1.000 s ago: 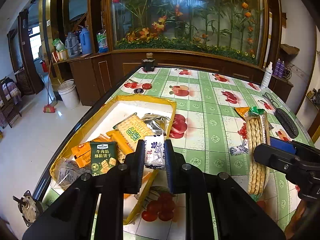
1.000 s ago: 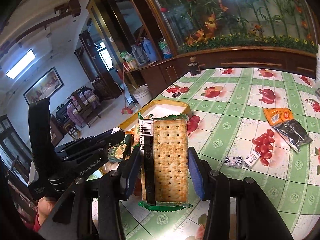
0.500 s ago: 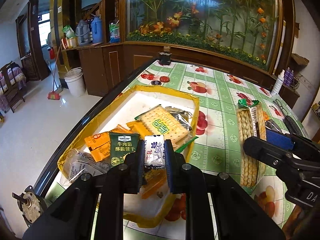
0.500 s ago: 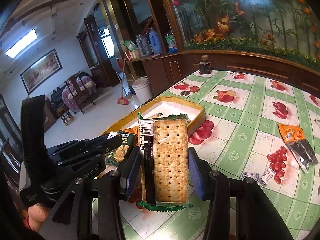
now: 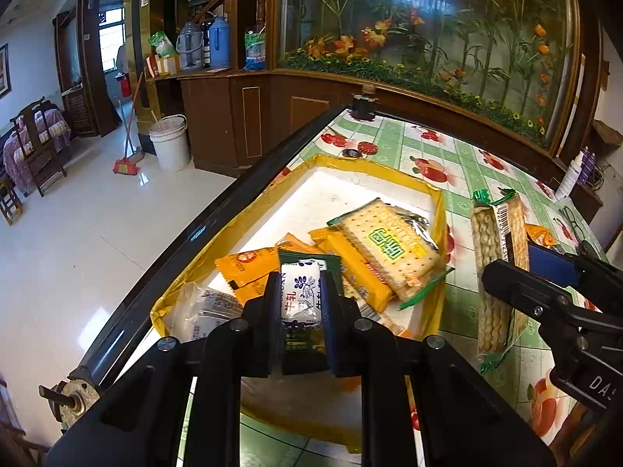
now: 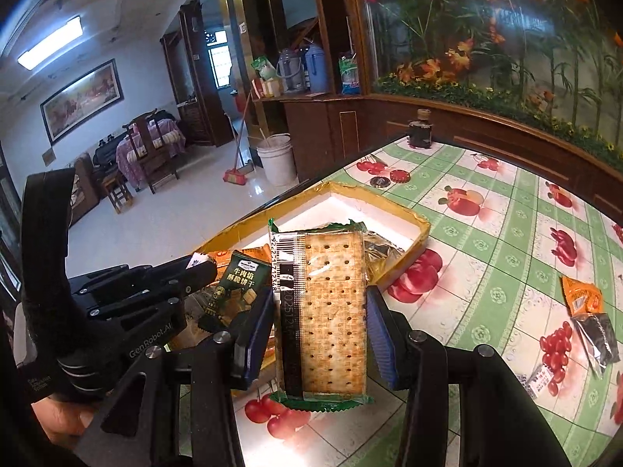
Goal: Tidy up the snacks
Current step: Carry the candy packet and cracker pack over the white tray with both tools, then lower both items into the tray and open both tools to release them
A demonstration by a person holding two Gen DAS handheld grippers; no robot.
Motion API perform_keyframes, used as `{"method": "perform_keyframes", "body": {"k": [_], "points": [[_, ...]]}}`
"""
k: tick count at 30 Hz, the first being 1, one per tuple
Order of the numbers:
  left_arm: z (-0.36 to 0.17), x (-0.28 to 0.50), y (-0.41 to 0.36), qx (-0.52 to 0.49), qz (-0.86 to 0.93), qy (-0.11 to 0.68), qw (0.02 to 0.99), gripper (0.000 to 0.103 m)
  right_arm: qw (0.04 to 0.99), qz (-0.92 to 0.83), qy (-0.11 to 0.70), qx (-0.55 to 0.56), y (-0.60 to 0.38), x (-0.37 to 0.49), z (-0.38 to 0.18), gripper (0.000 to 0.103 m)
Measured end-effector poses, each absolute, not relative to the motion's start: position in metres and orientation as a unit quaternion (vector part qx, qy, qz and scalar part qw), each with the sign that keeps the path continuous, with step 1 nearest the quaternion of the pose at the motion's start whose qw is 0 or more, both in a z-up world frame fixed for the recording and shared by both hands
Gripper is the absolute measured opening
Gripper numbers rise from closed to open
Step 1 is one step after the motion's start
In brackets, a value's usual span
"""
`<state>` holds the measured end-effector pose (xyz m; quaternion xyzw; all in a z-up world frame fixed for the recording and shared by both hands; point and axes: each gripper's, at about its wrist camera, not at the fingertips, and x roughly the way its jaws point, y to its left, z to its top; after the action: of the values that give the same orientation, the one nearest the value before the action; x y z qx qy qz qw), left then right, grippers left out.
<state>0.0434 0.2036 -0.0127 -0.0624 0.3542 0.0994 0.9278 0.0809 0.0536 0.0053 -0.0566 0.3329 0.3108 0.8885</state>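
Tray point(image 5: 439, 210) at the table's point(image 5: 459, 155) left edge holds a cracker pack point(image 5: 389, 247) atop, apparently, other packets; loose packets point(image 6: 592, 319) lie right.

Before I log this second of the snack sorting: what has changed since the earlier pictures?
Both grippers have carried their loads toward the yellow box, which looms nearer in both views. The left gripper now holds its small white packet above the snacks in the box; the right gripper brings the cracker pack up beside the box. Unchanged: both grips, the box's contents, and the loose snacks on the tablecloth.
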Motion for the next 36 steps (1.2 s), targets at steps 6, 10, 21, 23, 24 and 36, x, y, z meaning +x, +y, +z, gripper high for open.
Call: {"method": "perform_keyframes", "body": {"k": [6, 10, 21, 23, 24, 36], "points": [[-0.02, 0.05, 0.214, -0.068, 0.107, 0.369, 0.921, 0.016, 0.881, 0.323, 0.343, -0.033, 0.062, 0.101, -0.002, 0.047], [-0.021, 0.057, 0.211, -0.06, 0.104, 0.372, 0.92, 0.016, 0.877, 0.328, 0.351, -0.007, 0.069, 0.123, -0.006, 0.047], [-0.029, 0.079, 0.204, -0.042, 0.105, 0.383, 0.917, 0.016, 0.878, 0.317, 0.358, 0.005, 0.092, 0.167, -0.017, 0.047], [-0.031, 0.08, 0.204, -0.041, 0.106, 0.386, 0.916, 0.016, 0.877, 0.316, 0.363, 0.007, 0.093, 0.173, -0.022, 0.047], [-0.032, 0.081, 0.205, -0.041, 0.106, 0.387, 0.915, 0.016, 0.876, 0.315, 0.364, 0.007, 0.093, 0.175, -0.025, 0.047], [-0.033, 0.084, 0.206, -0.037, 0.112, 0.391, 0.913, 0.016, 0.873, 0.314, 0.374, 0.006, 0.101, 0.186, -0.041, 0.047]]}}
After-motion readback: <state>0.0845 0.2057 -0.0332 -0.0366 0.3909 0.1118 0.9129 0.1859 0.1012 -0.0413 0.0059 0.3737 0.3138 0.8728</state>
